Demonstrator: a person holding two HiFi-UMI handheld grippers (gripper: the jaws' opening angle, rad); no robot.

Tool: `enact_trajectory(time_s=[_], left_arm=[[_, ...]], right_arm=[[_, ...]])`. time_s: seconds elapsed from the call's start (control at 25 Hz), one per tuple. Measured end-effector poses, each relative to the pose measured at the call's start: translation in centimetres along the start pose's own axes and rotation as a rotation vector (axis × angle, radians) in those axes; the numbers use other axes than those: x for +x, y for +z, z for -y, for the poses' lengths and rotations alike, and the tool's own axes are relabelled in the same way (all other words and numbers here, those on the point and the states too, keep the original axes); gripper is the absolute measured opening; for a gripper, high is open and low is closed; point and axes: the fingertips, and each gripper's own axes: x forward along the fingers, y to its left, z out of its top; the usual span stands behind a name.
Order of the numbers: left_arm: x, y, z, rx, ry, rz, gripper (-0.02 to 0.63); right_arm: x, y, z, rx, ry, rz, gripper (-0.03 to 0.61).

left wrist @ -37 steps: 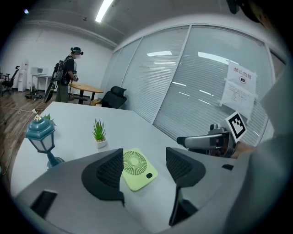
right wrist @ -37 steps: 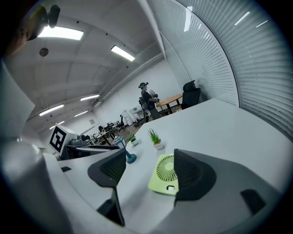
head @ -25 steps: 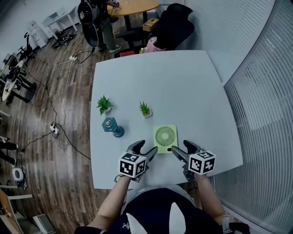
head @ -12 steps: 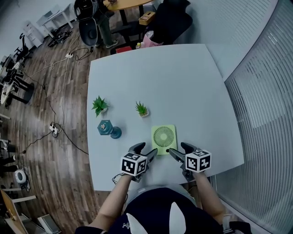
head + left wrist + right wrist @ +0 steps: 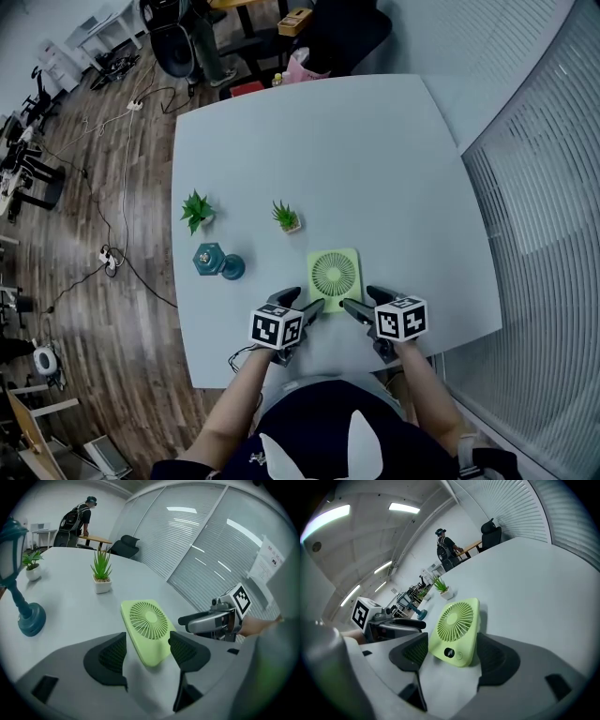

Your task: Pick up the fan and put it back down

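The head camera looks steeply down on the white table (image 5: 375,159) from above the person. Each gripper camera rides low and close behind its own jaws, the two turned partly toward each other; all three views share the green fan (image 5: 335,275).

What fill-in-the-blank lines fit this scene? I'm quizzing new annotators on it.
The fan is ____ in colour.
The left gripper and the right gripper are both ____, gripping nothing.
The table holds ____ potted plants.
Missing words: green; open; two.
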Motion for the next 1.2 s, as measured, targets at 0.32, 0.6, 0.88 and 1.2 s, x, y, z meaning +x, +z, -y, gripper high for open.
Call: enact_trajectory(time_s=[0.32, 0.6, 0.88, 1.2], left_arm=[[1.9, -1.0, -0.6, -0.078, -0.03, -0.045, 0.282], [3.1, -2.0, -0.3, -0.094, -0.052, -0.082, 0.282], [4.1, -3.3, 0.0, -0.079, -0.053, -0.107, 0.281], [4.3, -3.5, 0.1, -0.052, -0.02, -0.102, 0.273]], right_arm=[[1.7, -1.4, 1.2, 0.001, -0.007, -0.07, 0.325], [2.9, -2.6, 1.5, -0.016, -0.005, -0.139, 0.31], [3.6, -3.2, 1.7, -0.045, -0.019, -0.156, 0.275], [3.6, -3.4, 1.7, -0.066, -0.029, -0.163, 0.253]])
